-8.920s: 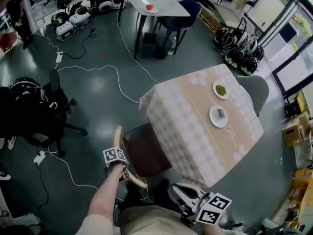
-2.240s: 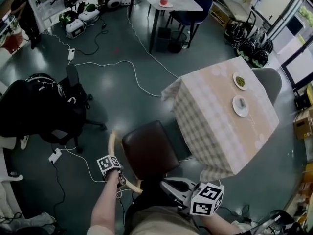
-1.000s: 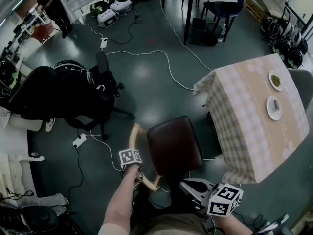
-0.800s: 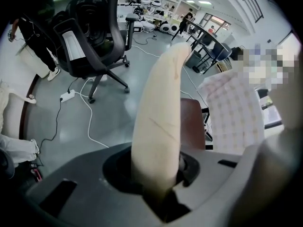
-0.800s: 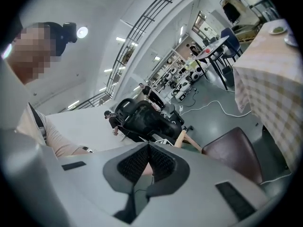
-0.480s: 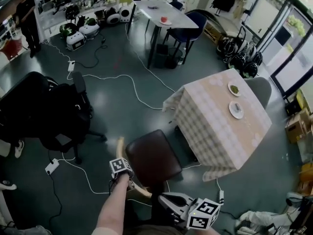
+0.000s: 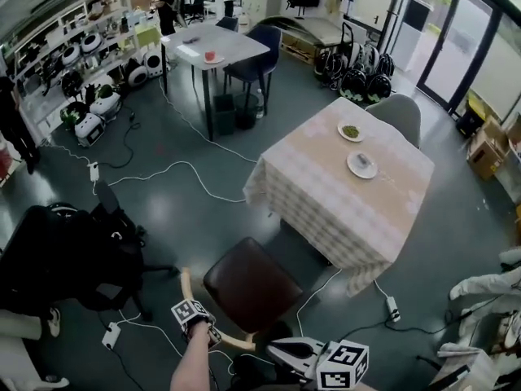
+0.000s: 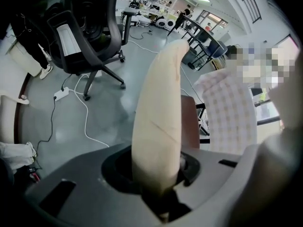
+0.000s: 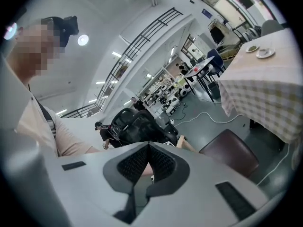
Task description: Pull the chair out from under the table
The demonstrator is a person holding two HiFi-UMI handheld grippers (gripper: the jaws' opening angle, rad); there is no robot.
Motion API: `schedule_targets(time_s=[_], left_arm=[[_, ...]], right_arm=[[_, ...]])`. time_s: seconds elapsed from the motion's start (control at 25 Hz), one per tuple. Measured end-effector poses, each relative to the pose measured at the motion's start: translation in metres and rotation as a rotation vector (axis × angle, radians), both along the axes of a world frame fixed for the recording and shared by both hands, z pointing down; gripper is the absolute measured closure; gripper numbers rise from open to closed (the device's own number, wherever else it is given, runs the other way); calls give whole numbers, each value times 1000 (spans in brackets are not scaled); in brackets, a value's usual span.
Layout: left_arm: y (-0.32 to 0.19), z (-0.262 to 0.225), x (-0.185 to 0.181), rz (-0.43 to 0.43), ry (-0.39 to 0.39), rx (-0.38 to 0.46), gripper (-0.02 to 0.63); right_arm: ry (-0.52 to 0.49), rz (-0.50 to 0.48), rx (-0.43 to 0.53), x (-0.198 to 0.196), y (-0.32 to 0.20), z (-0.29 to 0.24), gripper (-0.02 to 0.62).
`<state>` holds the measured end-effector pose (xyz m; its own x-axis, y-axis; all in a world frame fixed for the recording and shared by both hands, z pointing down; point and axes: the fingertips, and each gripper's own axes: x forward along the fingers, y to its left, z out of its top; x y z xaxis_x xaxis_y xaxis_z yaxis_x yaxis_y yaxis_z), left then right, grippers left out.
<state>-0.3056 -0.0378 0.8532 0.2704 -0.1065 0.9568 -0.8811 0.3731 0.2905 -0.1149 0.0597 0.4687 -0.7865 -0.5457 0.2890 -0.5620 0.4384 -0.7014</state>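
The chair has a dark brown seat [image 7: 252, 287] and a curved pale wooden backrest [image 7: 186, 290]. It stands on the floor just in front of the table with the checked cloth [image 7: 326, 206], with the seat out from under the cloth. My left gripper [image 7: 207, 332] points steeply down and is shut on the backrest [image 8: 158, 126], which fills the space between its jaws. My right gripper [image 7: 281, 350] hangs beside the chair at the lower edge, shut with nothing in it [image 9: 149, 148]. The seat [image 9: 232, 152] shows beyond it.
Two plates [image 7: 361, 164] lie on the table, and a grey chair [image 7: 399, 116] stands at its far side. A black office chair draped with dark clothing [image 7: 73, 255] stands to the left. White cables [image 7: 191, 173] and a power strip [image 7: 391, 308] lie on the floor. A second table [image 7: 216, 47] stands at the back.
Since the earliest frame the chair has come out from under the cloth, with my left gripper on its backrest. Over the last second the head view has tilted up and the chair has stayed put.
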Motion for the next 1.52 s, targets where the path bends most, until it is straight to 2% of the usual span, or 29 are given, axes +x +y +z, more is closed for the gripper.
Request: schedule_targets(time_s=[0.32, 0.48, 0.68, 1.08, 1.2, 1.52], left_arm=[[14, 3, -30, -46, -27, 4, 511], [7, -6, -51, -44, -42, 20, 511], [19, -18, -51, -3, -38, 2, 511], [19, -15, -85, 24, -50, 13, 511], [24, -15, -85, 31, -47, 12, 511], [37, -17, -117, 3, -71, 18, 511]], right_arm=[[4, -27, 17, 36, -21, 16, 586], [-3, -52, 15, 22, -35, 10, 586], [7, -31, -28, 21, -24, -6, 586], [15, -8, -41, -1, -13, -4, 586], [18, -5, -49, -1, -7, -1, 586], [14, -39, -56, -11, -7, 0, 586]])
